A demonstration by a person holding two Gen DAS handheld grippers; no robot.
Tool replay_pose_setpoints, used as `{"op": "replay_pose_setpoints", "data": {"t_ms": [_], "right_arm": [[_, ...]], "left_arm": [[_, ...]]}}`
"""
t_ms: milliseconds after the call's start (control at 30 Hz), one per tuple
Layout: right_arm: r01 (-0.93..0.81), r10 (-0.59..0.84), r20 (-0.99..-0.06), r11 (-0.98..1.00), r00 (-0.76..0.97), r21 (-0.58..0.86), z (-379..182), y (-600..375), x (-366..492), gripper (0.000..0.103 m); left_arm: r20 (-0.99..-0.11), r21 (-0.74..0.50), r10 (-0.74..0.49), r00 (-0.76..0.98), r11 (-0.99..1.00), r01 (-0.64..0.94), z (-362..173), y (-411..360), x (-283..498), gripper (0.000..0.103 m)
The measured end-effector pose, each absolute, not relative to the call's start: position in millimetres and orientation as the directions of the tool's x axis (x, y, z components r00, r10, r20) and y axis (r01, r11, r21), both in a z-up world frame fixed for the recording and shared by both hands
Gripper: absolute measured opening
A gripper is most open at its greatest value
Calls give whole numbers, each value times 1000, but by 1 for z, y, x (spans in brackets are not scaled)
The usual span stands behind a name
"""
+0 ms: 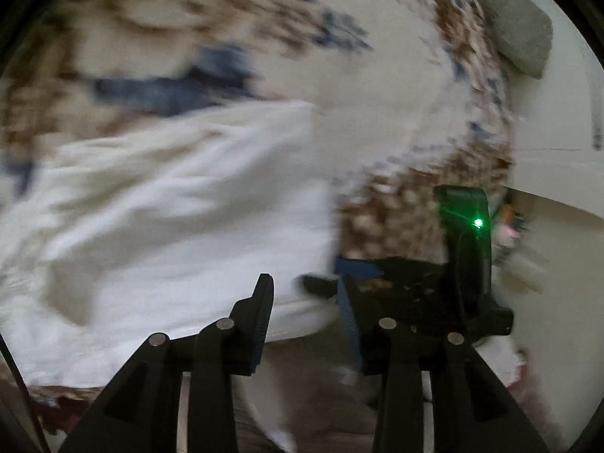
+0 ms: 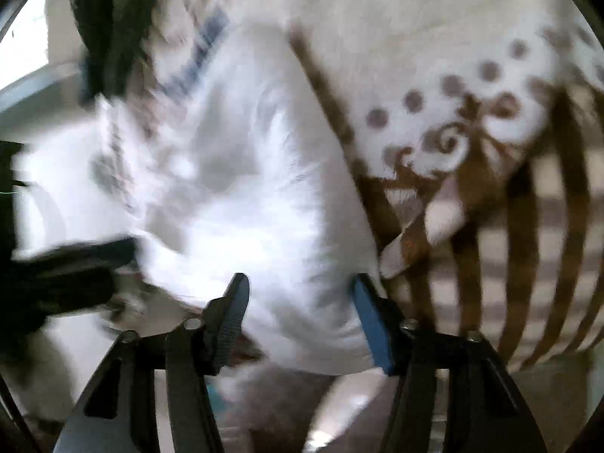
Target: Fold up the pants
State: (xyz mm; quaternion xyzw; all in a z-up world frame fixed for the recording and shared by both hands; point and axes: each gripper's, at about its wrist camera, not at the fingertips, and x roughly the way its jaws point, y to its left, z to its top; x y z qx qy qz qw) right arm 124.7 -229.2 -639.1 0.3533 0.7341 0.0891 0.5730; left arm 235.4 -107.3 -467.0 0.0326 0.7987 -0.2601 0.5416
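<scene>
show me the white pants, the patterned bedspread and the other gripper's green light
white pants [image 1: 158,204], left wrist view, middle of the cloth
patterned bedspread [image 2: 472,87], right wrist view, dotted part
right gripper [image 1: 478,222], left wrist view, its green light

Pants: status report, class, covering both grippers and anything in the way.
Left gripper open. Right gripper open. White pants on patterned bedspread, unheld. Nothing in the way.
</scene>
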Motion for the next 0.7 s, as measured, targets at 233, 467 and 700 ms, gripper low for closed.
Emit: {"op": "replay_pose_setpoints", "data": {"t_ms": [233,467,700], "right_arm": [[485,559,-825,746,-85,456,-628,-265,111,30],[521,552,-834,713,-5,469,-600,-248,76,53],[301,243,-950,937,-198,177,-611,-189,96,60]], "left_arm": [[-960,-156,-99,-263,967,202,-492,24,218,33],[-928,-247,-281,-243,955,-161,-541,122,189,33],[-970,-169,-160,-182,985,33,-566,100,161,35]]}}
